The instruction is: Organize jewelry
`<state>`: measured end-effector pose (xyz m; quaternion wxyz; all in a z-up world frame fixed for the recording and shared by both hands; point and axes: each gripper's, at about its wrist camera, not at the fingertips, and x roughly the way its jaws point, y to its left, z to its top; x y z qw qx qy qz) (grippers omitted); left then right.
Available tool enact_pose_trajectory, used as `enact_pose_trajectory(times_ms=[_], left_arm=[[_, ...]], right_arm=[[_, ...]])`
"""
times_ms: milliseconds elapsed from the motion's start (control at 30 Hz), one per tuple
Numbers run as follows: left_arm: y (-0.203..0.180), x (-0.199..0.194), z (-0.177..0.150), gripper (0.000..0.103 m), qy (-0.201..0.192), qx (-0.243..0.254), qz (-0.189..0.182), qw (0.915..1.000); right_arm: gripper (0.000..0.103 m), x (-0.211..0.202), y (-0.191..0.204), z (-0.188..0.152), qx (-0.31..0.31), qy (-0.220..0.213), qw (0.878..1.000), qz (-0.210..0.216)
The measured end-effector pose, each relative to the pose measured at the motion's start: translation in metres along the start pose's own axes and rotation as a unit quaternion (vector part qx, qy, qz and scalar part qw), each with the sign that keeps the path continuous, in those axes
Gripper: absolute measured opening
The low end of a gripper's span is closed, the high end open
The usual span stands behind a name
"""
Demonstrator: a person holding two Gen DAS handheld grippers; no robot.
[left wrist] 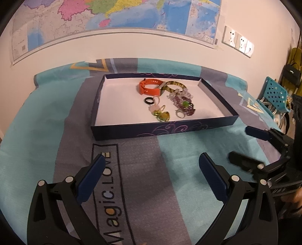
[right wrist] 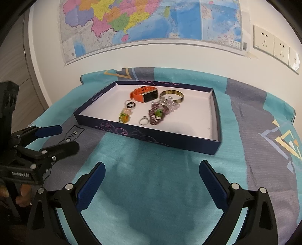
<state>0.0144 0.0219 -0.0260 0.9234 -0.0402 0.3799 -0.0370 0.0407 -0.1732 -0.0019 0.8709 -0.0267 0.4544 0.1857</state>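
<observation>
A shallow dark blue box point(left wrist: 132, 130) point(right wrist: 169, 138) with a white inside stands on the cloth. In it lie an orange watch point(left wrist: 149, 86) point(right wrist: 143, 94), a gold bangle point(left wrist: 174, 84) point(right wrist: 171, 95), a black ring point(left wrist: 149, 100) point(right wrist: 130, 104), a purple bead bracelet point(left wrist: 184, 104) point(right wrist: 158, 113), a silver ring point(left wrist: 179, 113) point(right wrist: 143, 120) and a yellow-green pendant point(left wrist: 163, 115) point(right wrist: 124, 117). My left gripper point(left wrist: 151, 162) point(right wrist: 60, 136) is open and empty, short of the box. My right gripper point(right wrist: 151, 169) point(left wrist: 239, 143) is open and empty, also short of the box.
A teal and grey cloth point(left wrist: 56, 116) point(right wrist: 151, 188) covers the table. A map point(left wrist: 113, 17) point(right wrist: 151, 20) hangs on the wall behind, with wall sockets point(right wrist: 271, 43) to its right. A teal perforated basket point(left wrist: 275, 94) stands at the right edge.
</observation>
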Motion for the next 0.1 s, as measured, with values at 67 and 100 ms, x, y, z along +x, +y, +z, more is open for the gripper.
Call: enact_pose_trajectory(times_ms=[67,100], left_arm=[[0.006,0.000,0.000,0.097,0.000,-0.007,0.001,1.0000],[0.011,0.001,0.001,0.097,0.000,-0.011,0.002,0.9999]], right_arm=[[0.096,-0.003,-0.023,0.001,0.005,0.008,1.000,-0.018],[0.096,-0.004,-0.036,0.001,0.011,0.012,1.000,-0.027]])
